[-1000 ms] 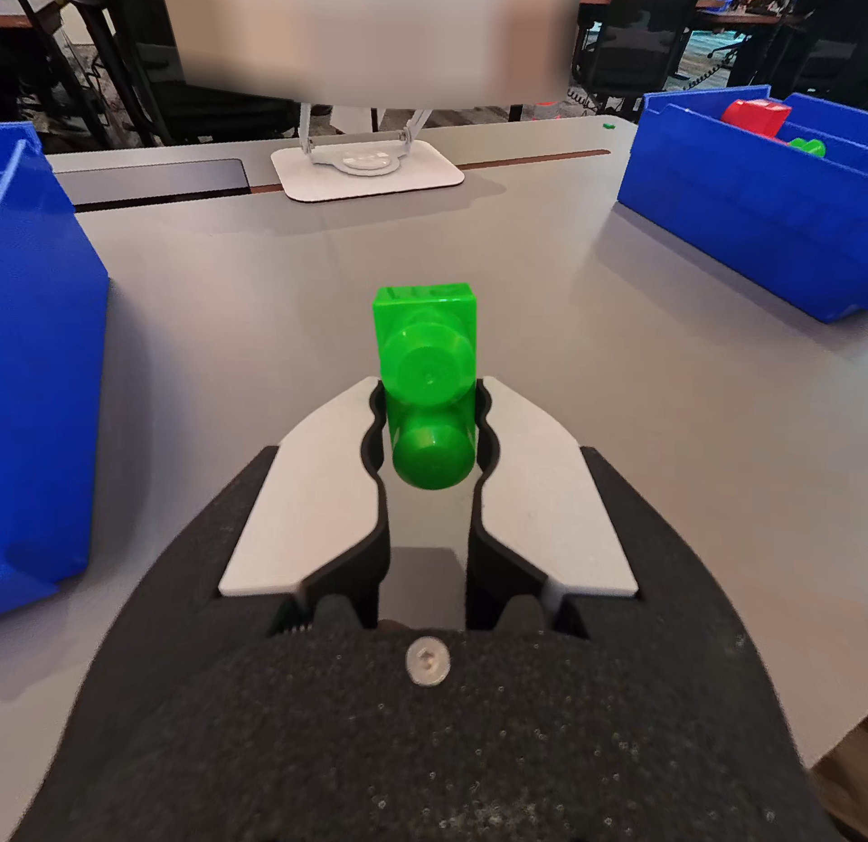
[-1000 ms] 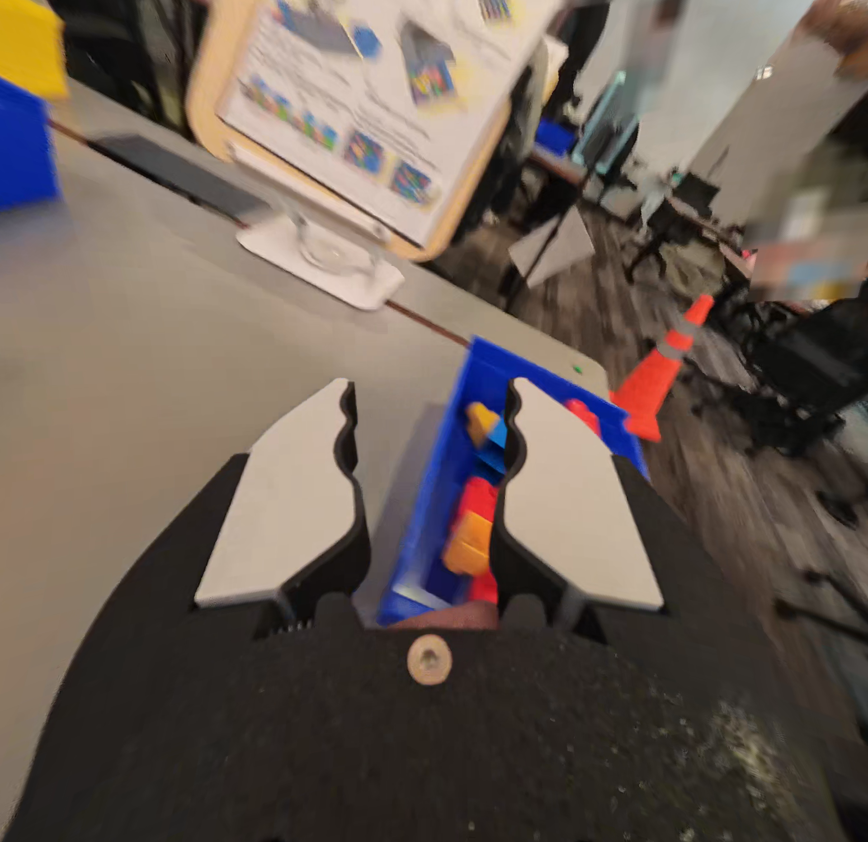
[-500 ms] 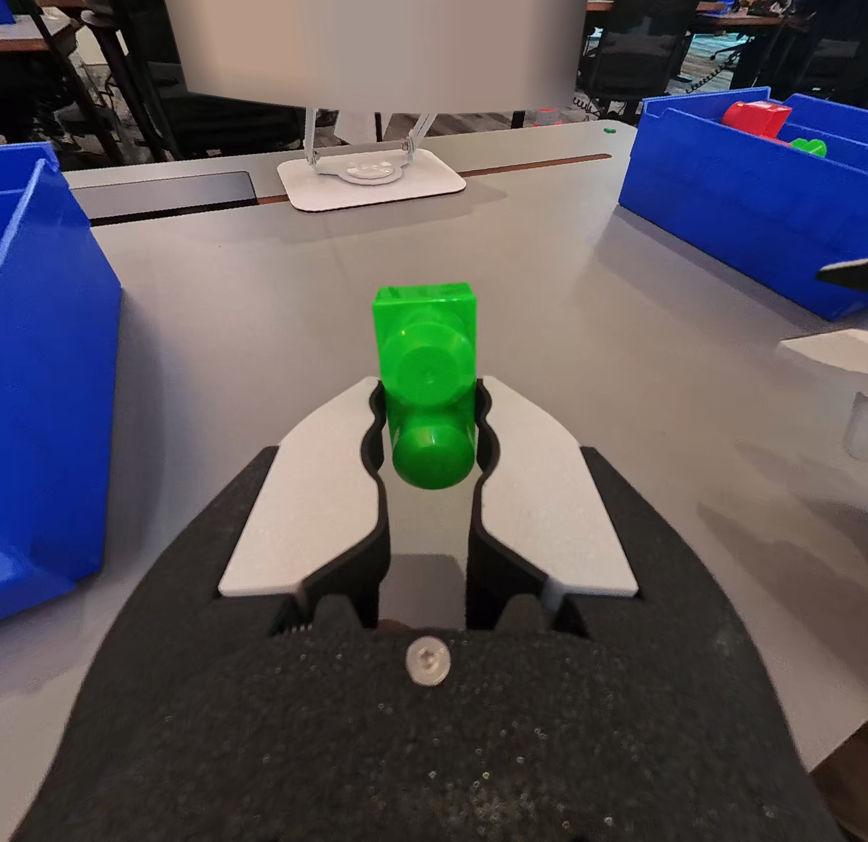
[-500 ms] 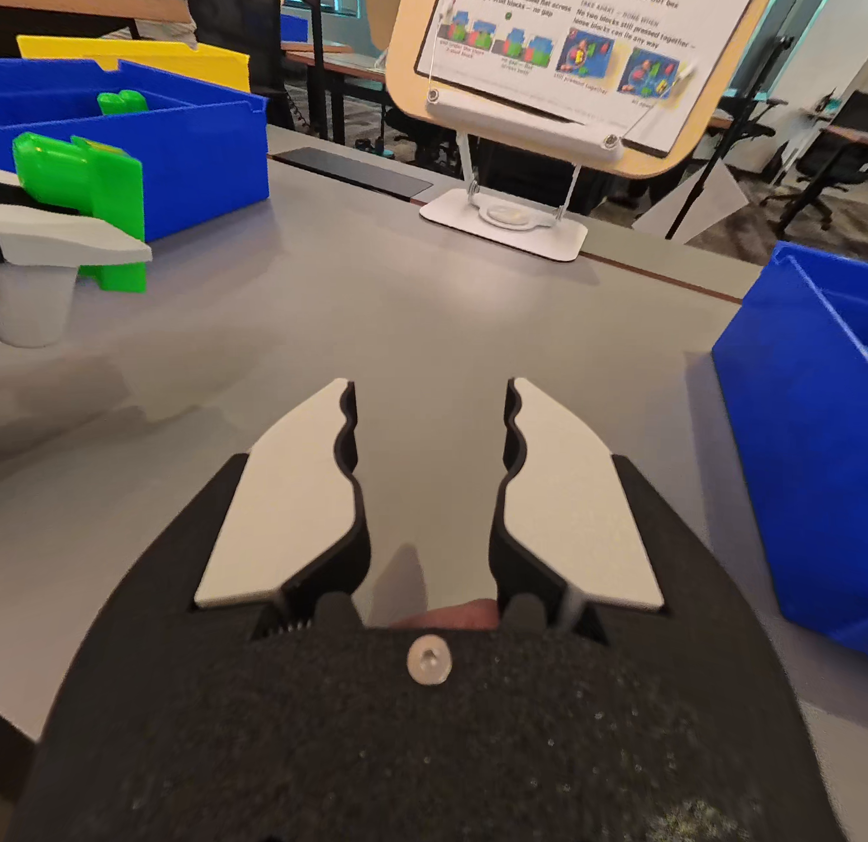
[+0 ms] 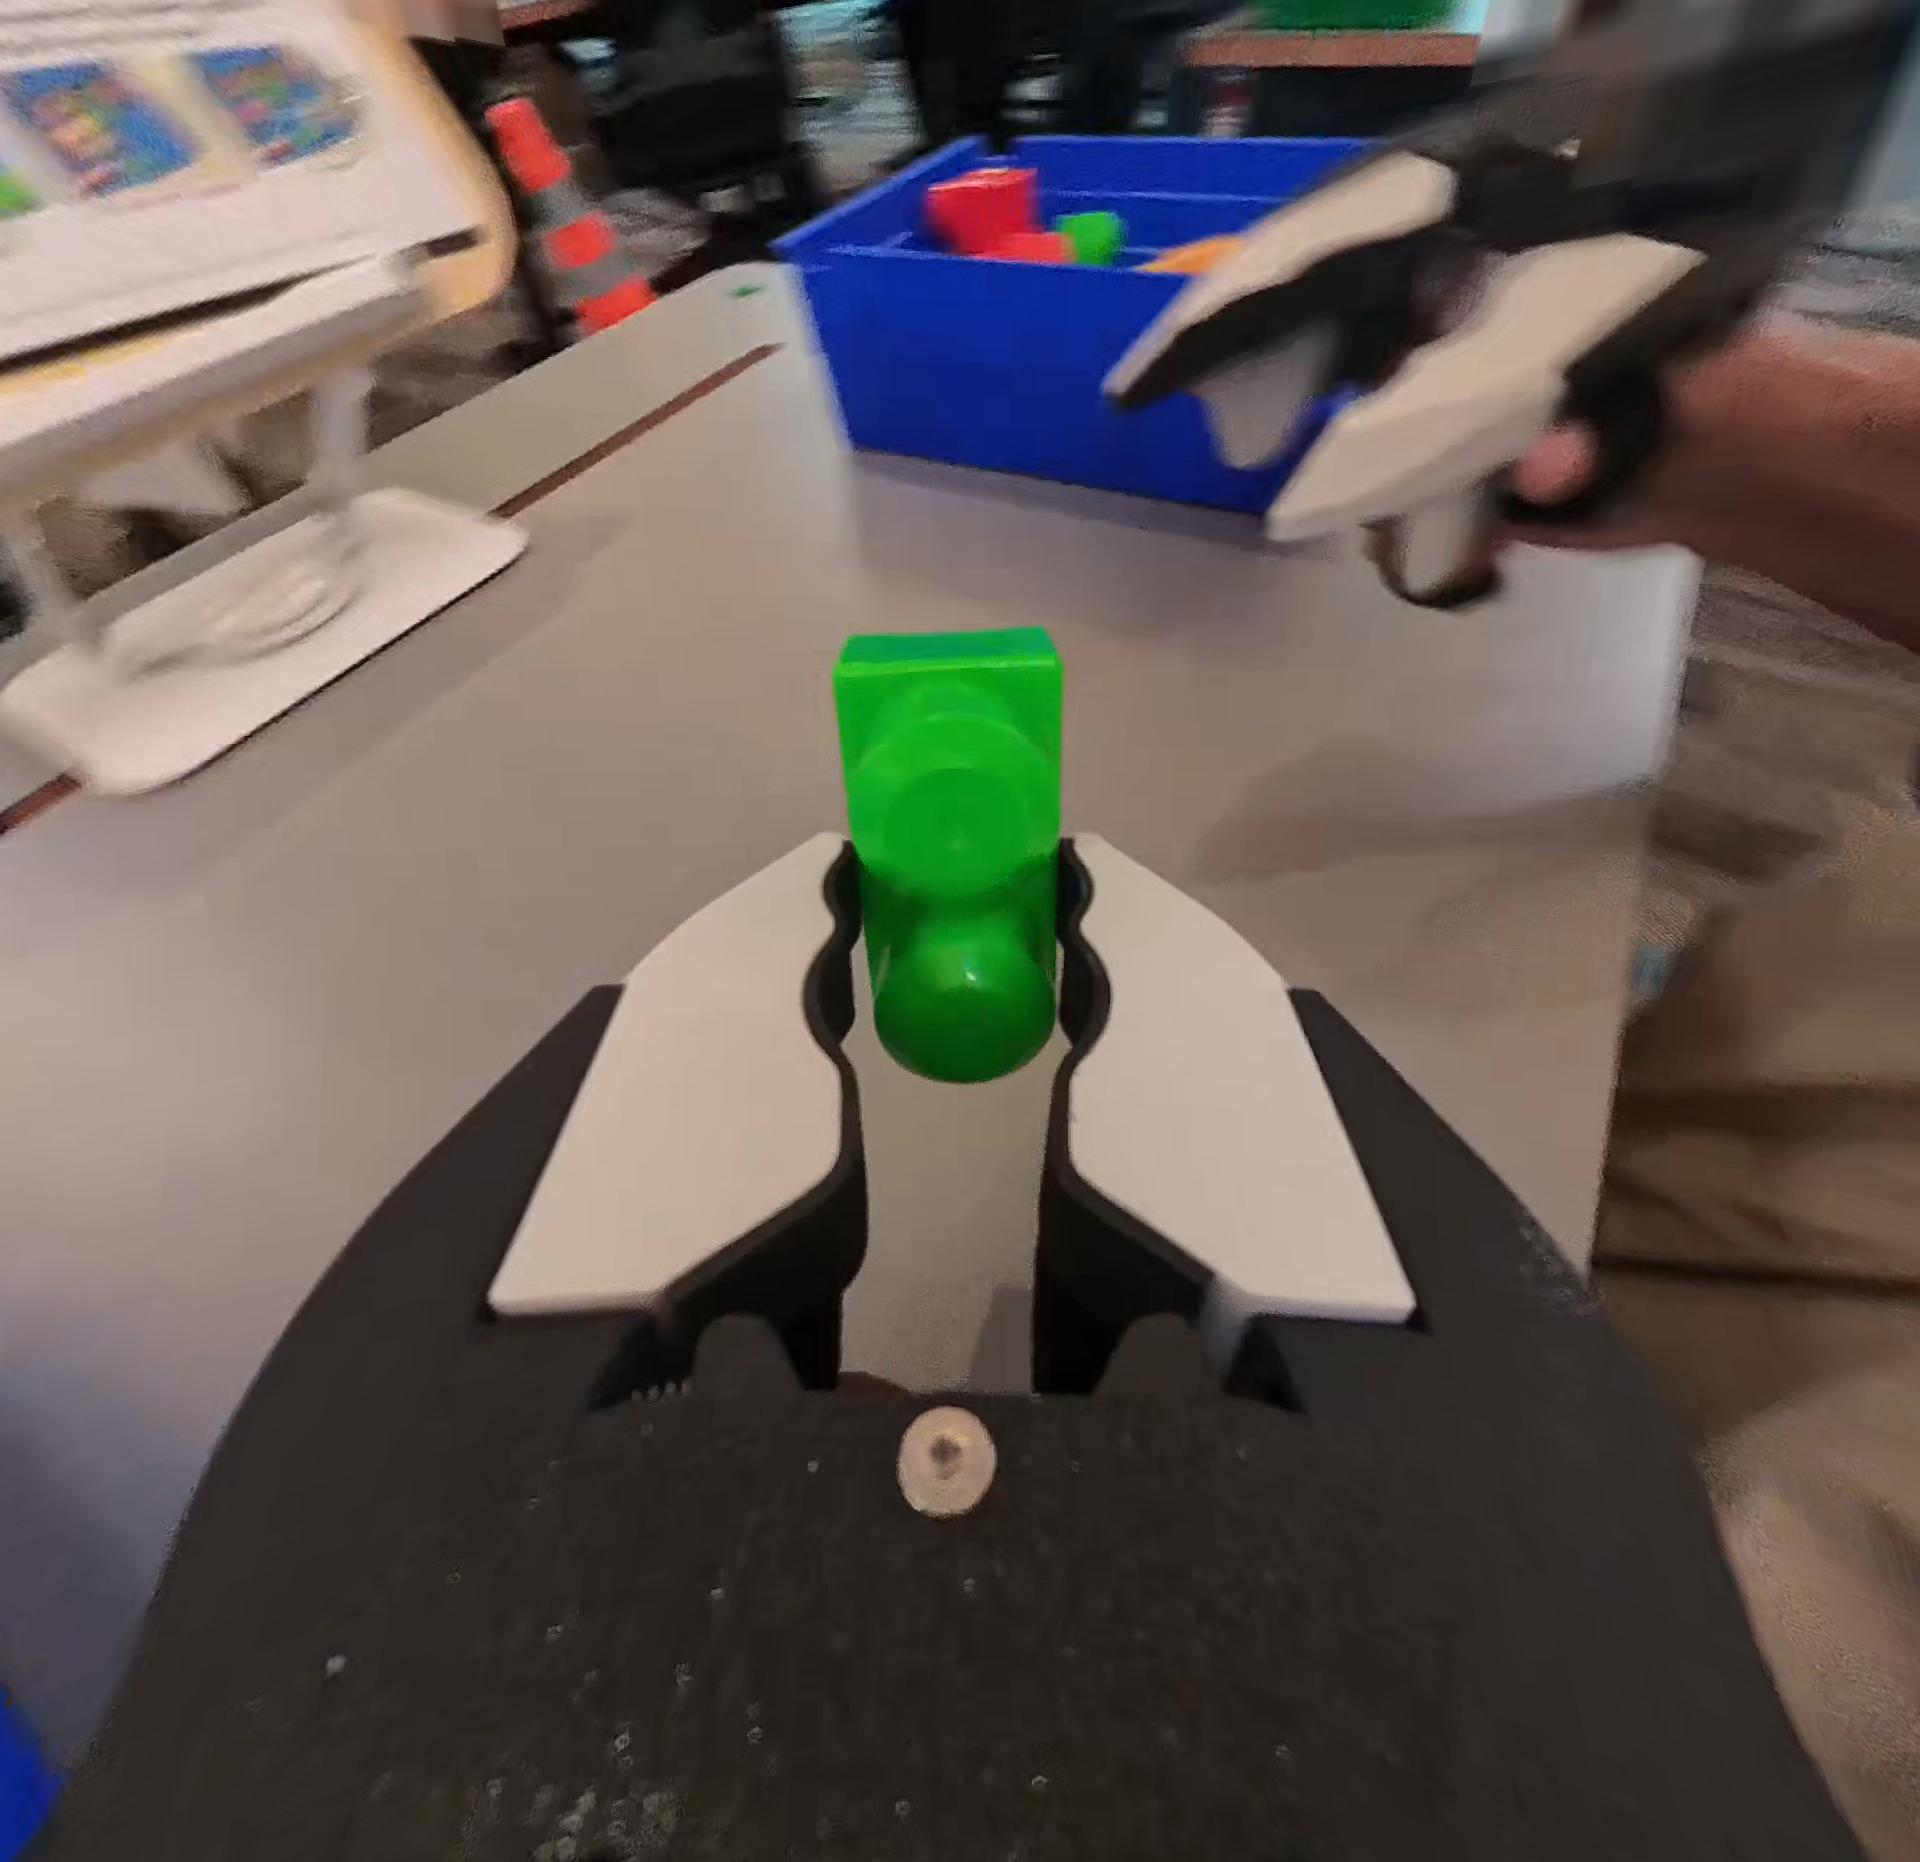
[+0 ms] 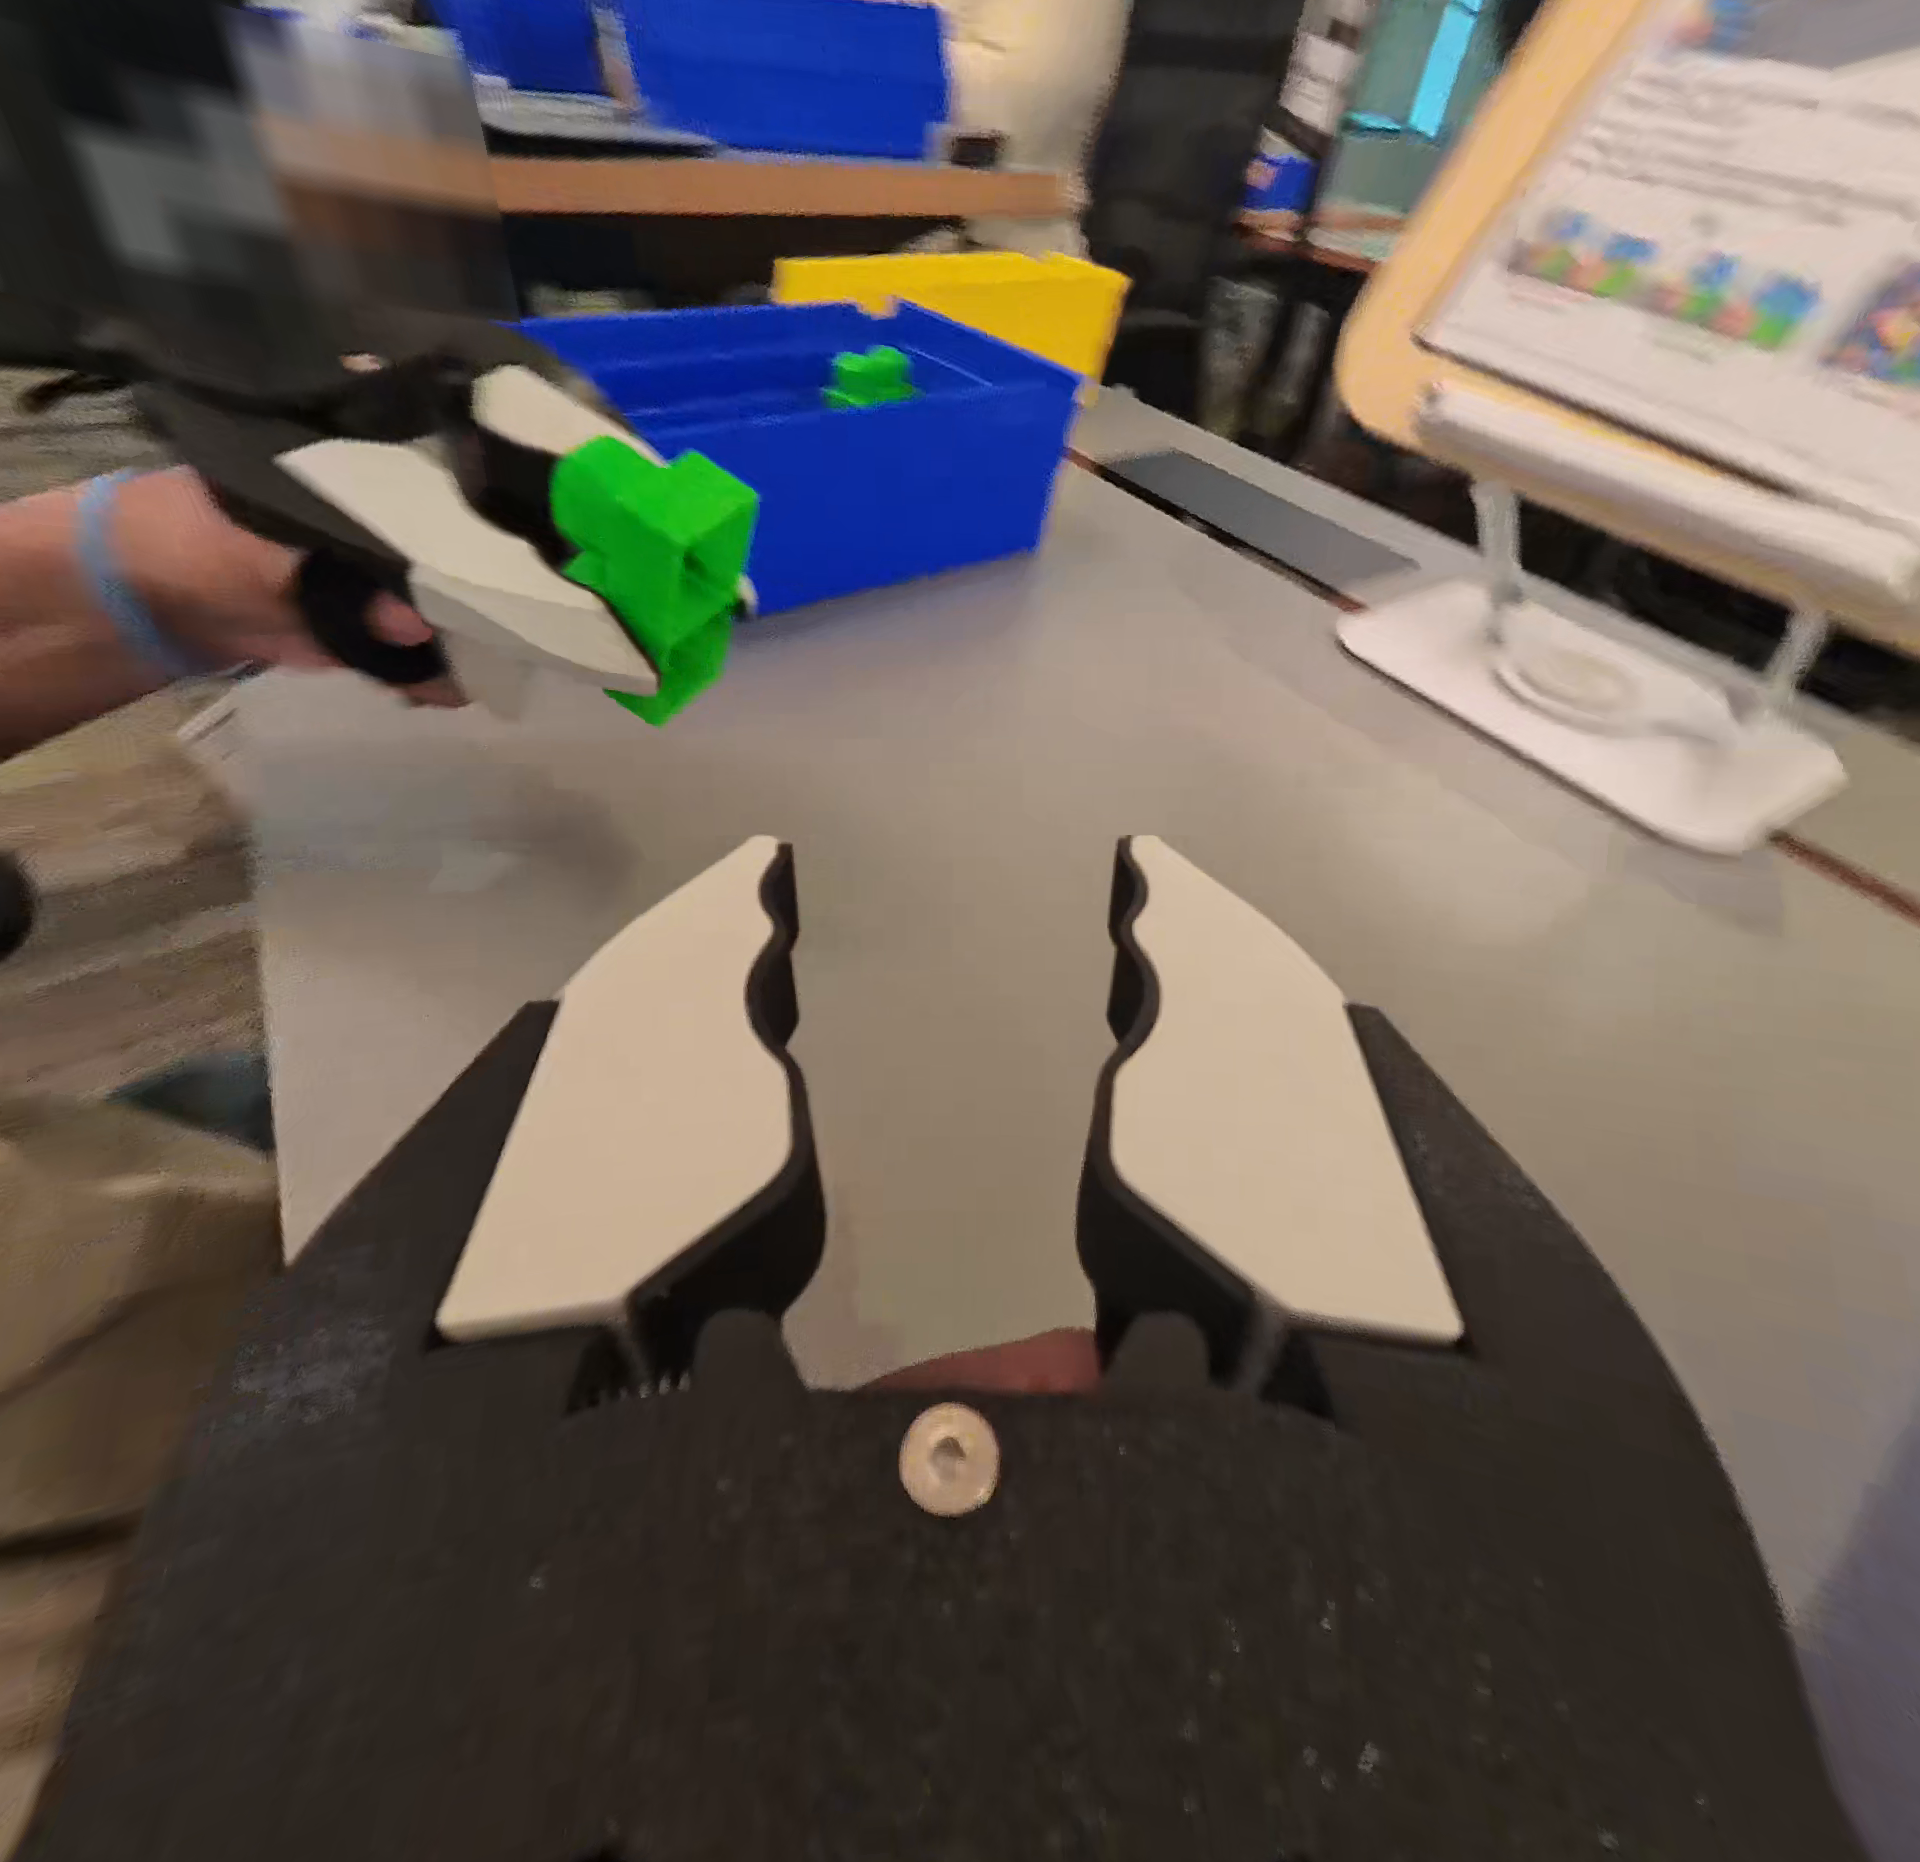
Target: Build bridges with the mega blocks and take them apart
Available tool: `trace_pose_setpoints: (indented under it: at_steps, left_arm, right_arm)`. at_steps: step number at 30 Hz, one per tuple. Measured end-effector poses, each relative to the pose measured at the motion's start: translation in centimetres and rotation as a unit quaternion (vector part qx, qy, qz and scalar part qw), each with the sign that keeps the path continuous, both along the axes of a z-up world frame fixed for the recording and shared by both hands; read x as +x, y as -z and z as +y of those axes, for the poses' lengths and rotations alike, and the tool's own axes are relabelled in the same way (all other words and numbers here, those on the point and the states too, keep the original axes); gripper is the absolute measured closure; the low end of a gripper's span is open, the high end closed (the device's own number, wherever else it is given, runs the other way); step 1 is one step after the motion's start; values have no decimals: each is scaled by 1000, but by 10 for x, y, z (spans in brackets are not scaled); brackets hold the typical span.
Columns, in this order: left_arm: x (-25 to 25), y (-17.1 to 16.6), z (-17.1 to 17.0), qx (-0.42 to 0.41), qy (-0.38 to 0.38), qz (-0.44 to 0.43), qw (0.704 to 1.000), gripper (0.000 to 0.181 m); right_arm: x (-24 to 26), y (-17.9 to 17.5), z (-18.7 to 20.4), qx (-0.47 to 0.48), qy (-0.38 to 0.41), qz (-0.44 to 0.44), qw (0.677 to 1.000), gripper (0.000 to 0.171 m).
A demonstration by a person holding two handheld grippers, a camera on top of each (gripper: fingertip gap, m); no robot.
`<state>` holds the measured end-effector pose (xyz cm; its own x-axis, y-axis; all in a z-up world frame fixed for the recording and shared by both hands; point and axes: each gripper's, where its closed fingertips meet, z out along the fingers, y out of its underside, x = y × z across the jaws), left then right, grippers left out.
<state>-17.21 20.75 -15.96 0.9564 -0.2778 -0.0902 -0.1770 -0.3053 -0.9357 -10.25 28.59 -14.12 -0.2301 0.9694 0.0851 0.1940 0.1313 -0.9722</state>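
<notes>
Green mega block [image 5: 951, 856] sits clamped between the left gripper [image 5: 954, 939] jaws, held above the grey table [image 5: 436, 877]. Right gripper [image 6: 951, 939] hangs empty, jaws apart. Advice: lower the block level, studs up, before releasing.

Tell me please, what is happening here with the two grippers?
A person holds both. The left gripper is shut on a green block, held above the grey table. The right gripper is open and empty, pointing toward the left one. Blue bins with loose blocks stand at both sides. No bridge is visible.
</notes>
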Motion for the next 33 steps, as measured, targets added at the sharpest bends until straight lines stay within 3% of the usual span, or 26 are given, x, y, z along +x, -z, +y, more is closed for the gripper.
trace_pose_setpoints:
  at_steps: [4, 13, 25, 33]
  left_arm:
    - [21, -4, 4, -39, 150, 11, 988, 146]
    - [44, 3, 34, -97, 260, 70, 958, 146]
    - [53, 27, 42, -180, 296, 159, 924, 146]
    - [47, 45, 53, -226, 259, 201, 917, 146]
  right_arm:
    - [-5, -16, -15, 39, -138, -7, 990, 111]
    - [-24, -2, -40, 95, -219, -44, 970, 113]
    - [-24, 30, -38, 166, -227, -125, 952, 120]
    - [-28, 58, -24, 222, -199, -208, 932, 127]
